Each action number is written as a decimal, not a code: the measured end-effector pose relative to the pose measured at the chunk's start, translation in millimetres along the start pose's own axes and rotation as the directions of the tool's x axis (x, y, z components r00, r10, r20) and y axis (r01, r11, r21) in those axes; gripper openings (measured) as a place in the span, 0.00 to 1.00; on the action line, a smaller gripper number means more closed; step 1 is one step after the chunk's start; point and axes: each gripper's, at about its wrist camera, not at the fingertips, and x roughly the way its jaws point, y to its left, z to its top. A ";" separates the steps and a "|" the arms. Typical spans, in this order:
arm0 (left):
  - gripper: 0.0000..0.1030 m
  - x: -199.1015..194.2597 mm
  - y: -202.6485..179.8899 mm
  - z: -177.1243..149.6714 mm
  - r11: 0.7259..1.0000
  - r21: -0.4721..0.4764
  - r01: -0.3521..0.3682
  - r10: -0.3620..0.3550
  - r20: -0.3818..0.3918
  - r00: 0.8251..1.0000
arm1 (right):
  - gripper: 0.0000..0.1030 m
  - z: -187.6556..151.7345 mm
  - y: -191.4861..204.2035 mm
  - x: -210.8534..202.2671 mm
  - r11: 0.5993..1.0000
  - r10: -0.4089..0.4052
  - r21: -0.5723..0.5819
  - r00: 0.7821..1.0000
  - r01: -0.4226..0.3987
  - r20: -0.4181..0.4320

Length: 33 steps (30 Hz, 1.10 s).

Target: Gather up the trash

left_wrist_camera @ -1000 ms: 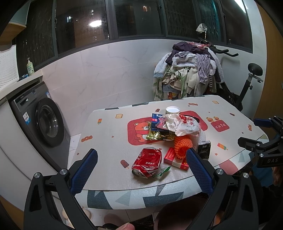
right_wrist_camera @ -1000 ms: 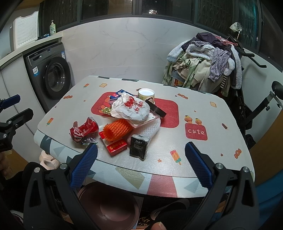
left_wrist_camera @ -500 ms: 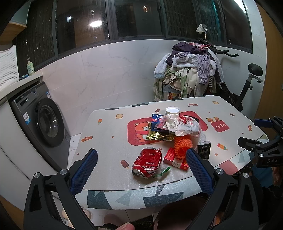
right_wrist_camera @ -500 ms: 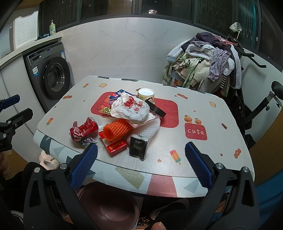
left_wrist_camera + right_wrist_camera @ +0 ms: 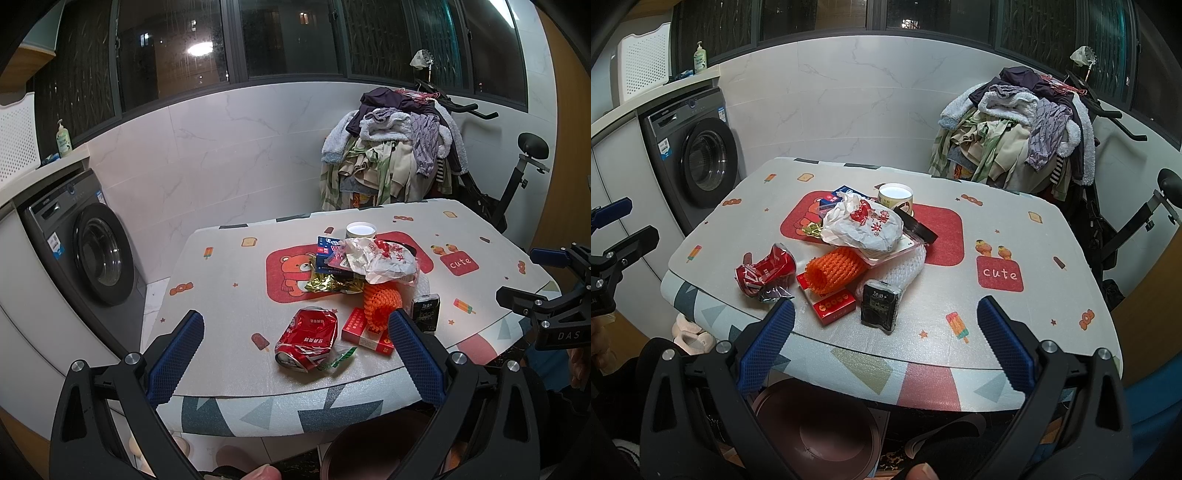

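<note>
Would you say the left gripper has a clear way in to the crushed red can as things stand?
Probably yes. The left gripper is open and the can lies near the table edge, right between its fingers in the left wrist view. Only a small green wrapper touches it; nothing lies on top.

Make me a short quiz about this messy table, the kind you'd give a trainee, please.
1. True or false: the left hand-held gripper is shut on the crushed red can.
2. What lies against the red cigarette box: A) the orange foam net, B) the paper cup, C) the soap bottle?
3. Fill in: the white plastic bag sits at the top of the trash ____.

Key
1. False. Both the left and the right hand-held gripper are open and hold nothing; the can lies on the table.
2. A.
3. Pile.
</note>
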 end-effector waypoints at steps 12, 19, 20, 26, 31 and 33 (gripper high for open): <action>0.95 0.0 0.2 0.0 1.000 -0.002 0.001 -0.001 0.000 1.000 | 0.95 -0.2 0.1 0.5 1.000 -0.001 0.000 1.000 0.001 0.000; 0.95 0.0 0.3 0.0 1.000 -0.002 0.001 -0.001 0.000 1.000 | 0.95 -0.1 0.4 1.4 1.000 -0.001 0.000 1.000 0.001 -0.001; 0.95 0.2 0.2 0.0 1.000 -0.002 0.001 -0.001 -0.001 1.000 | 0.95 -0.2 0.3 1.6 1.000 -0.001 0.001 1.000 0.001 -0.002; 0.95 13.9 10.7 0.4 0.998 -0.065 0.027 -0.030 -0.054 0.998 | 0.95 -2.3 -1.2 4.3 1.000 -0.011 0.006 1.000 0.011 -0.002; 0.95 39.9 41.8 -17.3 0.969 -0.229 0.091 -0.124 -0.133 0.983 | 0.95 -7.7 -9.7 13.0 0.999 -0.009 0.047 1.000 0.009 -0.007; 0.95 44.1 47.7 -23.4 0.967 -0.238 0.089 -0.124 -0.134 0.983 | 0.95 -12.4 -16.4 20.2 0.997 -0.003 0.072 1.000 0.005 -0.023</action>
